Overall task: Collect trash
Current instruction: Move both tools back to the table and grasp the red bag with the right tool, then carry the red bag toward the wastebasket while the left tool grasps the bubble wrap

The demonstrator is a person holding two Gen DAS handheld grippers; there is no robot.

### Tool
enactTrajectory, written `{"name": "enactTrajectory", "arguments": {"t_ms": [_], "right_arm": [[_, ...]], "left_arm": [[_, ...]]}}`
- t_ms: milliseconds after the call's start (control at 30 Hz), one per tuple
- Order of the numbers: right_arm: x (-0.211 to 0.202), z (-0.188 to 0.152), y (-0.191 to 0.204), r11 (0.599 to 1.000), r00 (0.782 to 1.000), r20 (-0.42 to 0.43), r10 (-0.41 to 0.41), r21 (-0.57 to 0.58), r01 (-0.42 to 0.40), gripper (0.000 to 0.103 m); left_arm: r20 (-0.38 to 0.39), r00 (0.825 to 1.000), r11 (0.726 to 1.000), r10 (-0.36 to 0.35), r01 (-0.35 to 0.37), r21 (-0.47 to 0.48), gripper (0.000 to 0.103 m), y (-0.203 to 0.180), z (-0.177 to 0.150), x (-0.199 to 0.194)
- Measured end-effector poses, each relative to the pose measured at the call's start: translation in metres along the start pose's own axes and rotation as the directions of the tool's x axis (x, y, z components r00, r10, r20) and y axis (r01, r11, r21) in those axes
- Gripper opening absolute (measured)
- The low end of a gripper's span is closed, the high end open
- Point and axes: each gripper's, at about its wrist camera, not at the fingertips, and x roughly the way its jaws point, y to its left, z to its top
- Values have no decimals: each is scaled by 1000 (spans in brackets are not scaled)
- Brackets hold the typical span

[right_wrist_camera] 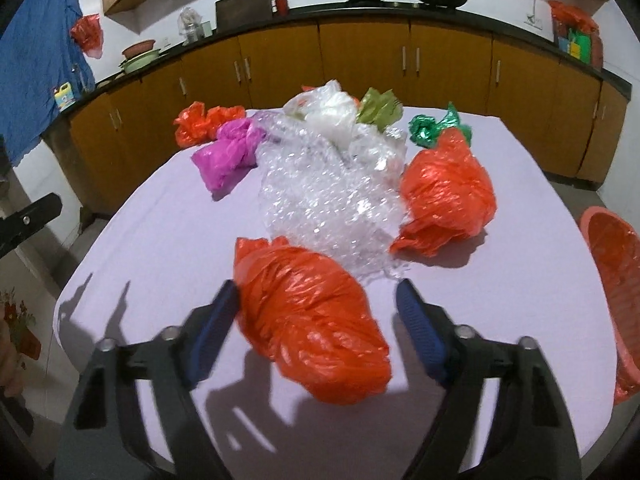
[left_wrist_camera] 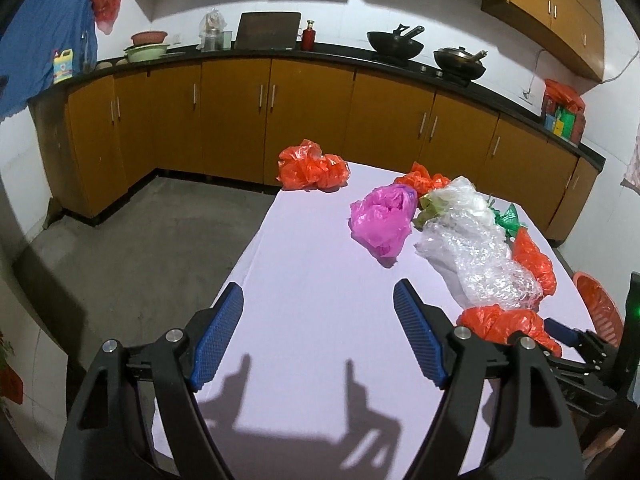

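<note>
Crumpled plastic trash lies on a lilac table (left_wrist_camera: 304, 264). My right gripper (right_wrist_camera: 317, 288) is open and straddles the nearest orange bag (right_wrist_camera: 312, 328). Its left pad is at the bag's edge and its right pad stands clear of it. Behind that bag lie a heap of bubble wrap (right_wrist_camera: 328, 196), a second orange bag (right_wrist_camera: 448, 188), a pink bag (right_wrist_camera: 228, 156) and a green bag (right_wrist_camera: 430, 126). My left gripper (left_wrist_camera: 319, 292) is open over bare tablecloth, with nothing between its fingers. The pink bag (left_wrist_camera: 382, 216) lies ahead of it to the right.
A red mesh basket (right_wrist_camera: 616, 280) stands beside the table's right edge. Another orange bag (left_wrist_camera: 312, 166) sits at the far left corner. Brown cabinets (left_wrist_camera: 240, 120) with woks on the counter run along the back wall. Concrete floor (left_wrist_camera: 140, 240) lies left of the table.
</note>
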Motion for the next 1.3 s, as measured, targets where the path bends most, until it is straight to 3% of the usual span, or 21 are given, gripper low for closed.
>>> {"name": "enactTrajectory", "arguments": {"t_ms": [267, 633, 900, 1100, 1300], "right_arm": [[-6, -6, 2, 999, 999, -14, 34, -21, -34, 42], [-41, -19, -20, 999, 999, 17, 29, -16, -29, 38], [-85, -26, -66, 995, 991, 86, -102, 20, 100, 38], [-107, -17, -118, 968, 964, 140, -224, 150, 203, 38], [-118, -12, -153, 941, 943, 157, -295, 221, 257, 38]], "left_arm": [[-13, 1000, 999, -27, 28, 16, 77, -12, -4, 1], [-35, 996, 996, -77, 78, 46, 77, -40, -7, 5], [-68, 986, 984, -154, 159, 83, 84, -84, -9, 16], [-118, 970, 970, -213, 225, 96, 88, -128, -6, 41], [-176, 962, 968, -210, 230, 101, 89, -159, -2, 78]]}}
